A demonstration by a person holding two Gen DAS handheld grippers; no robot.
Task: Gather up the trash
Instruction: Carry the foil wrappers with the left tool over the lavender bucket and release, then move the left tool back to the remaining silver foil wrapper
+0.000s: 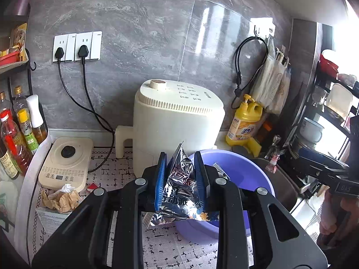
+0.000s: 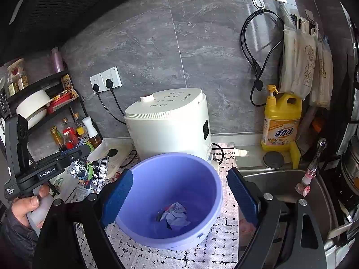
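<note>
My left gripper [image 1: 180, 168] is shut on a crinkled silver foil snack wrapper [image 1: 181, 192] and holds it in front of the purple plastic basin [image 1: 242, 174]. In the right wrist view the same wrapper [image 2: 87, 172] hangs under the left gripper [image 2: 88, 171], left of the basin. My right gripper [image 2: 179, 190] is open and empty, its blue pads either side of the purple basin [image 2: 215, 179]. A crumpled wad of trash [image 2: 175, 215] lies in the basin's bottom. Crumpled brown and white paper [image 1: 61, 198] lies on the counter at the left.
A cream appliance [image 1: 177, 121] stands behind the basin, an induction cooker [image 1: 67, 161] to its left. Oil bottles [image 1: 15, 134] line the left edge. Yellow detergent [image 2: 280, 121] and a steel sink [image 2: 278, 183] are on the right. Cables run to wall sockets [image 1: 76, 47].
</note>
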